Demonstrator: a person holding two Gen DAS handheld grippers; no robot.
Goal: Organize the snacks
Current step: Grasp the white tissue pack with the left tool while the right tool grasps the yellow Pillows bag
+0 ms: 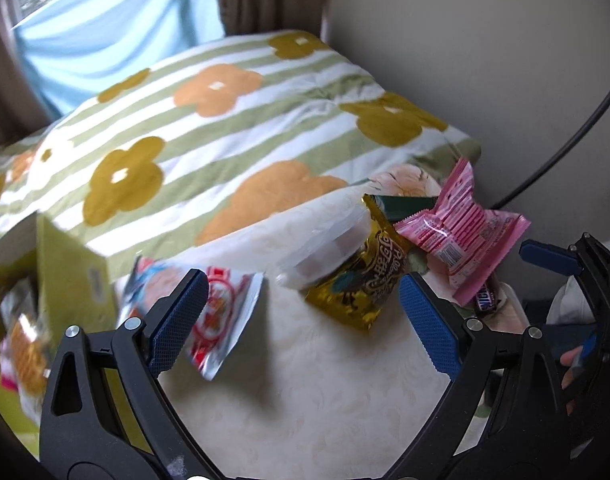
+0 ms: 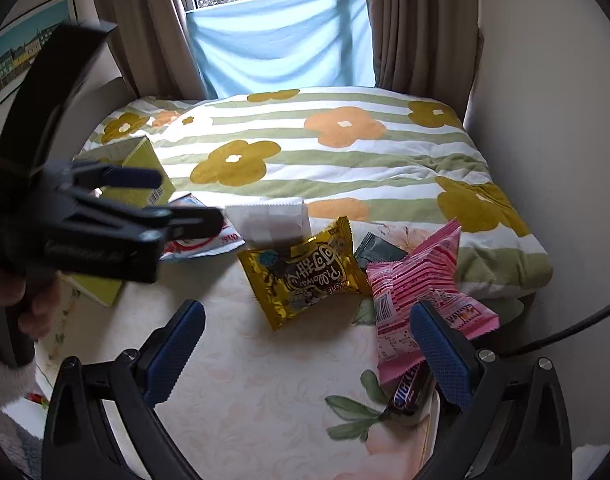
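Note:
Snacks lie on a cream floral sheet (image 2: 265, 380). A gold packet (image 2: 305, 276) sits mid-bed, also in the left wrist view (image 1: 361, 280). A pink packet (image 2: 421, 292) lies to its right, over a Snickers bar (image 2: 411, 390). A clear packet (image 2: 271, 220) and a dark green packet (image 2: 379, 254) lie behind the gold one. A red-and-white packet (image 1: 221, 316) lies by my open, empty left gripper (image 1: 301, 316), next to a yellow-green box (image 1: 71, 276) holding snacks. My right gripper (image 2: 305, 354) is open and empty, near the pink packet.
A striped flowered duvet (image 2: 325, 152) covers the far bed. A wall runs along the right, with a black cable (image 2: 565, 330) against it. Curtains and a blue cloth (image 2: 281, 48) hang at the window behind. A framed picture (image 2: 29, 48) hangs at left.

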